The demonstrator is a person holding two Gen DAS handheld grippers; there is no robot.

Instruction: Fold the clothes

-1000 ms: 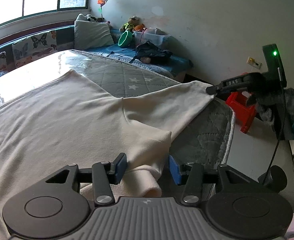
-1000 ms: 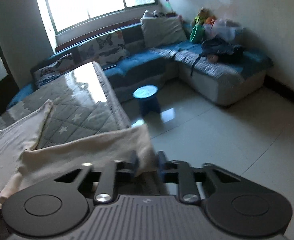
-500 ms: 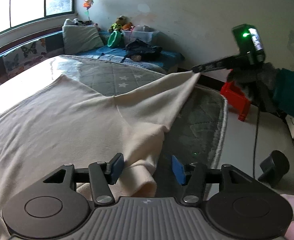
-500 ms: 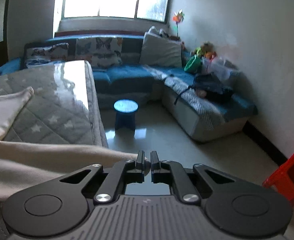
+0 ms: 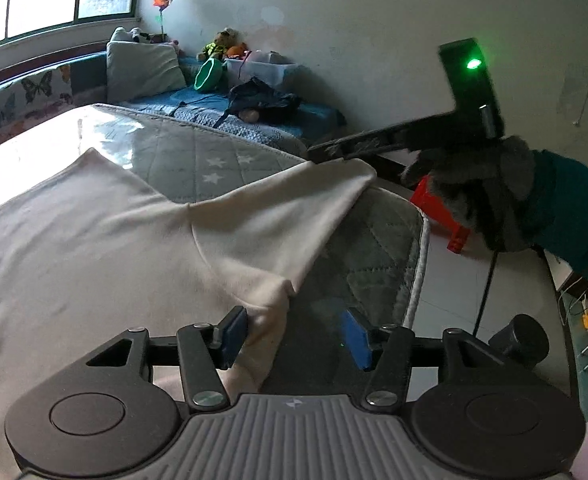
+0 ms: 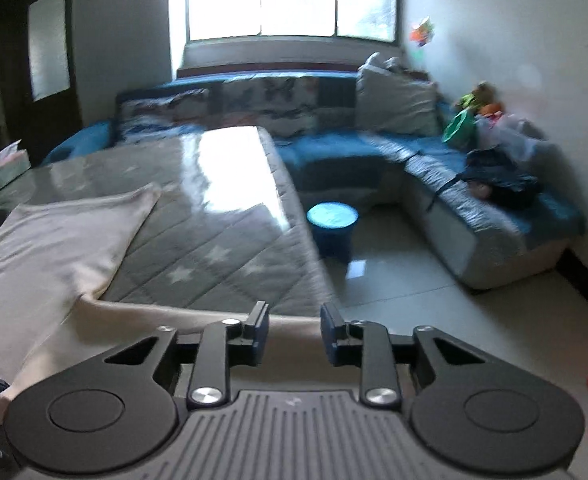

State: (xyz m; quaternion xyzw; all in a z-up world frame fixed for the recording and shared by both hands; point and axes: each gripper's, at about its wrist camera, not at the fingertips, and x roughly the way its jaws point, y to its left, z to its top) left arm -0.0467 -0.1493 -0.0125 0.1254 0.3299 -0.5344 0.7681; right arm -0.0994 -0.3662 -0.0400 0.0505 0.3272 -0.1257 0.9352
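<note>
Cream garment (image 5: pixel 93 248) between both parted tongs, left (image 5: pixel 296 340) and right (image 6: pixel 294 334).

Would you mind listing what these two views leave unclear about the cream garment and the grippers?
- Left wrist view: the cream garment is cut off by the left edge and hidden under the left gripper.
- Right wrist view: motion blur; the right gripper hides the cloth edge beneath it, so contact is unclear.

A grey quilted mattress (image 5: pixel 197 160) with a pale star pattern carries the things, its near corner rounded and edged with light piping. A cream garment (image 5: pixel 93 248) lies spread over most of it, one sleeve stretched toward that corner.
</note>
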